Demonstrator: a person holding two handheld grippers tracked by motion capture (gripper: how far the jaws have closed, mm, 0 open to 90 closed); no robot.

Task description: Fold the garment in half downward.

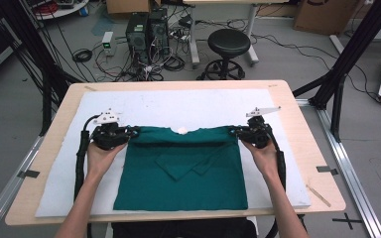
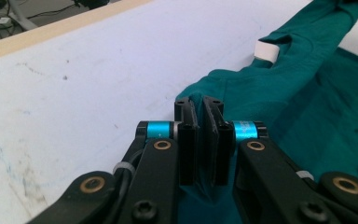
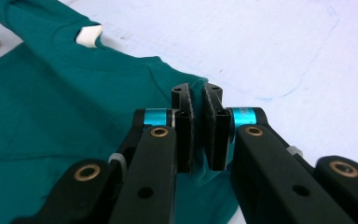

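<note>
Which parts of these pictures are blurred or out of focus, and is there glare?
High view: even light, soft overall, no glare on the green shirt. Left gripper view: left gripper sharp, far table edge blurred. Right gripper view: right gripper sharp, white neck label slightly soft.

Both forearms at the bottom of the high view are bare, with no sleeves. The left gripper (image 1: 135,132) and the right gripper (image 1: 234,131) are black, each with a grey three-cornered plate on top and a thick black cable. Near the jaws are blue rings, brass-coloured rivets and dark screws.
</note>
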